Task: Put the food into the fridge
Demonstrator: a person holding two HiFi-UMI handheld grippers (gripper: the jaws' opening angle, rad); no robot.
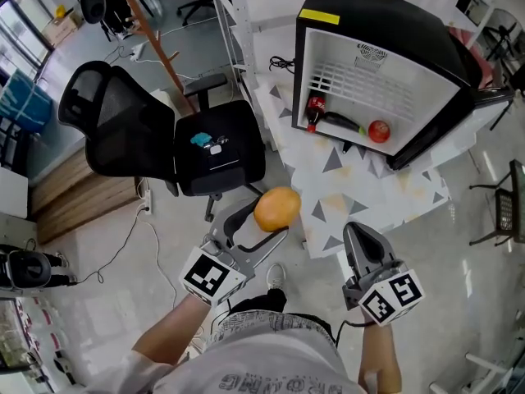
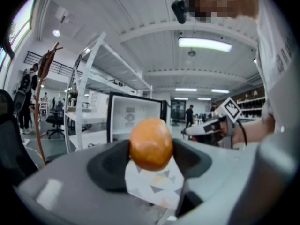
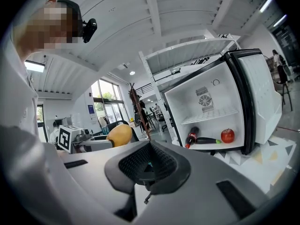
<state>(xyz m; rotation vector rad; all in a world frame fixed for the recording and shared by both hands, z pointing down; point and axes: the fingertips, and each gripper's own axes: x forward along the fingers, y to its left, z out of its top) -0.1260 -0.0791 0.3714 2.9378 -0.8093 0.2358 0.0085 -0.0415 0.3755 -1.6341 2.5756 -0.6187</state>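
A round orange fruit (image 1: 277,209) with a smooth skin sits clamped between the two dark jaws of the left gripper (image 1: 261,225), one pad pressing on each side of it. It is held in the air above the pale floor, just off the near edge of the white mat with grey and tan triangles (image 1: 369,191), and well apart from the black-cased small fridge (image 1: 385,23) that stands on that mat.

The fridge door is swung open, showing a white inside. On its floor lie a dark cola bottle with a red label (image 1: 314,112), a long dark green vegetable (image 1: 343,122) and a round red fruit (image 1: 378,131), side by side.

The left forearm (image 1: 168,339) reaches up from the lower left, slanting the gripper towards the fridge. The right forearm (image 1: 379,359) comes up from the lower right, and the right gripper (image 1: 358,236) points ahead over the mat with its jaws closed together on nothing.

A black mesh-backed office chair (image 1: 164,138) stands to the left of the fridge.
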